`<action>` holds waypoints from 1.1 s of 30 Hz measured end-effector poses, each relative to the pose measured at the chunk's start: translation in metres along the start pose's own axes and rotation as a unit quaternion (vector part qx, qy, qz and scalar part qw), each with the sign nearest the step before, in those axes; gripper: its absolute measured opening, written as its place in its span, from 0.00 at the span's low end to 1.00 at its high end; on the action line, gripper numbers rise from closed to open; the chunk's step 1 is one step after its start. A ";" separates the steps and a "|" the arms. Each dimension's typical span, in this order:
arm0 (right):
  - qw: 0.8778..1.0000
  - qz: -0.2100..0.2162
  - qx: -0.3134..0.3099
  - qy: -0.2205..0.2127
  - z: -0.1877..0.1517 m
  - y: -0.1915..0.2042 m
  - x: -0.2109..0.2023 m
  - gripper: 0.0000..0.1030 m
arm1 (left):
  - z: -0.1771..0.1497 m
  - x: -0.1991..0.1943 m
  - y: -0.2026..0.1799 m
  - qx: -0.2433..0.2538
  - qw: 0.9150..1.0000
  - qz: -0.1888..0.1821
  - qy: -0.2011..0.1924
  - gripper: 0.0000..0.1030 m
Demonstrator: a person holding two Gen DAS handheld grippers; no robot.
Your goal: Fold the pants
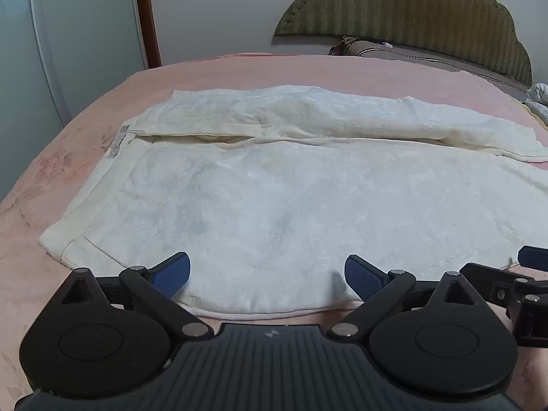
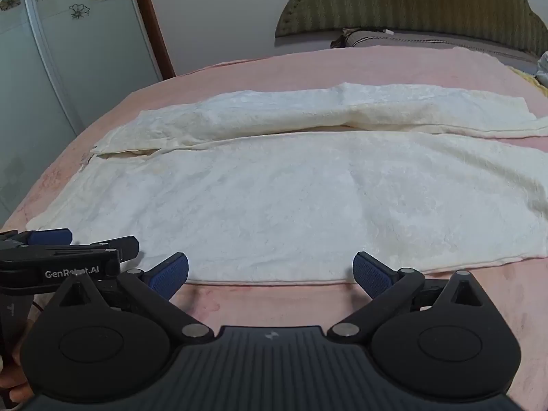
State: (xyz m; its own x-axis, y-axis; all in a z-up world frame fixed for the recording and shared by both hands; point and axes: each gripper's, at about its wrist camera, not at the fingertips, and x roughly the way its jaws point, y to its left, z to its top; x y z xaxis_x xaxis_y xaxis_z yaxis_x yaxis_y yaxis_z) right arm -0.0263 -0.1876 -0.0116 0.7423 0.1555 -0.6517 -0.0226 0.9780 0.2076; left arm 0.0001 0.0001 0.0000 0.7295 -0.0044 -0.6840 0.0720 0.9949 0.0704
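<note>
White textured pants (image 1: 260, 198) lie spread flat on a pink bedspread (image 1: 51, 178), waistband to the left, both legs running to the right. My left gripper (image 1: 267, 274) stands open over the near edge of the pants by the waist, with nothing between its blue pads (image 1: 173, 272). In the right wrist view the same pants (image 2: 291, 191) stretch across the bed. There my right gripper (image 2: 270, 274) is open just above the near hem of the closer leg, holding nothing. The left gripper (image 2: 51, 239) shows at that view's left edge.
A green padded headboard (image 1: 411, 7) and a brown pillow (image 1: 428, 56) sit at the far right. A pale wardrobe with flower decals (image 2: 61, 34) and a wooden door frame (image 2: 150, 24) stand beyond the bed's left side. Pink bedspread (image 2: 274, 304) lies bare in front of the pants.
</note>
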 end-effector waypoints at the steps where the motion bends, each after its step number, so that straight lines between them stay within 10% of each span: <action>1: 1.000 0.003 0.000 0.003 0.000 0.000 0.001 1.00 | 0.000 0.000 0.000 0.000 1.000 0.001 0.001 0.96; 33: 0.999 0.012 -0.008 0.040 -0.014 0.000 0.007 1.00 | -0.014 -0.003 -0.010 0.025 1.000 0.006 0.005 0.97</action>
State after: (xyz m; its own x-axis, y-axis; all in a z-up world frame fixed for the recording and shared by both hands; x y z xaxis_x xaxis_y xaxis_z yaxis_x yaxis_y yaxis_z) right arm -0.0307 -0.1848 -0.0268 0.6849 0.1888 -0.7037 -0.0514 0.9759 0.2119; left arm -0.0125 -0.0087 -0.0092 0.7232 0.0086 -0.6906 0.0980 0.9885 0.1150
